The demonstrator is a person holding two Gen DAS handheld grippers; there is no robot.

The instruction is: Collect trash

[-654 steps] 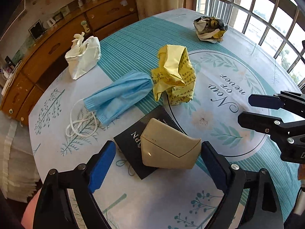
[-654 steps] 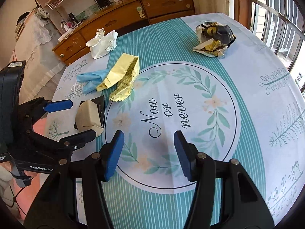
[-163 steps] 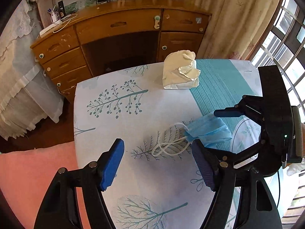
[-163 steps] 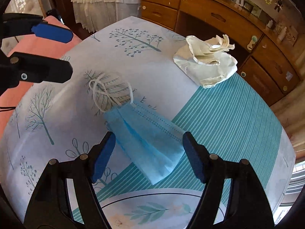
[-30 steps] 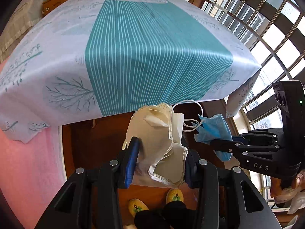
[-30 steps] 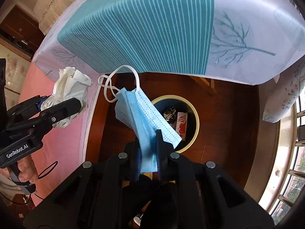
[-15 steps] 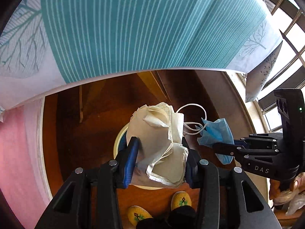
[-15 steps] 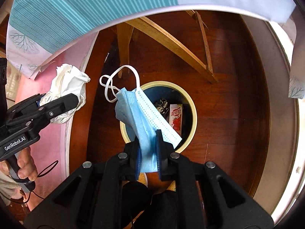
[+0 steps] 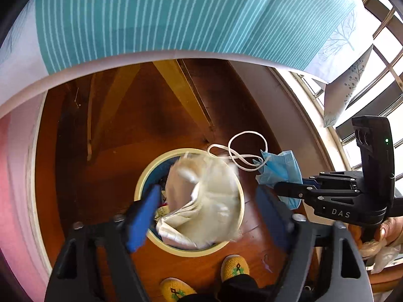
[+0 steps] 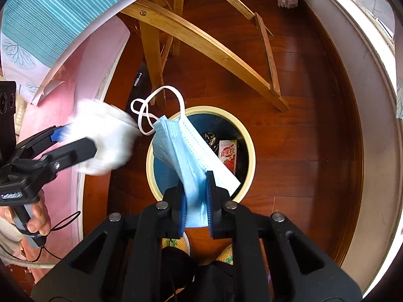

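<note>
My left gripper has its jaws spread wide, and the crumpled cream paper bag is blurred between and below them, falling over the round waste bin. In the right wrist view the bag is a white blur at the left gripper. My right gripper is shut on a blue face mask with white ear loops, held above the bin. The mask also shows in the left wrist view.
The bin stands on a dark wooden floor under the table, whose teal striped cloth hangs above. Wooden table legs cross behind the bin. A red drink carton lies inside it. My yellow slippers are near the bin.
My left gripper opened and let go of the cream bag, which is dropping toward the bin. Both grippers moved lower and closer over the bin. The right gripper still holds the mask.
</note>
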